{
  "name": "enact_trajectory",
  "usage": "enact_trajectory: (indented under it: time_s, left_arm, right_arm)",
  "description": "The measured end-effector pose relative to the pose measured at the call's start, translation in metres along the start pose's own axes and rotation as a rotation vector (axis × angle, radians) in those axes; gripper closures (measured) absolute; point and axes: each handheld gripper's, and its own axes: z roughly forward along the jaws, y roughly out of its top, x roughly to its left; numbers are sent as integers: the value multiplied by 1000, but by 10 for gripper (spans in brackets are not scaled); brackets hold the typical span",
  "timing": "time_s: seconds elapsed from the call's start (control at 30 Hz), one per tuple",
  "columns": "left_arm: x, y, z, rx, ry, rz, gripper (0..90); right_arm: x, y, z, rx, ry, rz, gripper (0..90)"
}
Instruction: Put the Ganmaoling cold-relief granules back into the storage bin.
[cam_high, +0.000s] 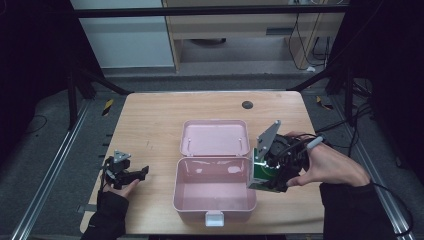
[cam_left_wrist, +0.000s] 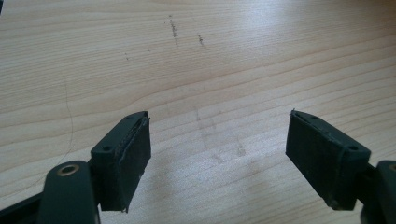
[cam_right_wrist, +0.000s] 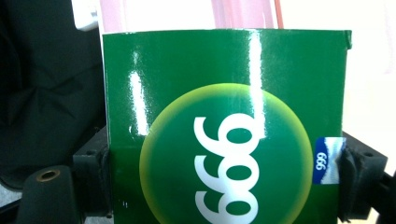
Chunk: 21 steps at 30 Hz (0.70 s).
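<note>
Jaws of right gripper (cam_high: 270, 175) clamp a green box (cam_right_wrist: 224, 126) at centre-right of high view, above right edge of open pink case (cam_high: 215, 192) on table (cam_high: 150, 115); left gripper (cam_high: 142, 172), lower left, jaws spread w/ nothing between

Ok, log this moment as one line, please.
right gripper: shut on green box | at pink case right rim | left gripper: open, empty

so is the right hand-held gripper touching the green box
Touching. The right gripper view shows the right hand-held gripper with both black pads pressed against opposite sides of the green box.
</note>
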Motion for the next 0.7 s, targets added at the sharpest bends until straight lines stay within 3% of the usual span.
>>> enact_trajectory:
  time_s: [0.27,0.7]
  left_arm:
    - [0,0,0,1,0,2,215]
    - [0,0,0,0,0,3,216]
  right_arm:
    - [1,17,2,-1,4,-26,162]
    - [-2,43,24,13,26,-44,160]
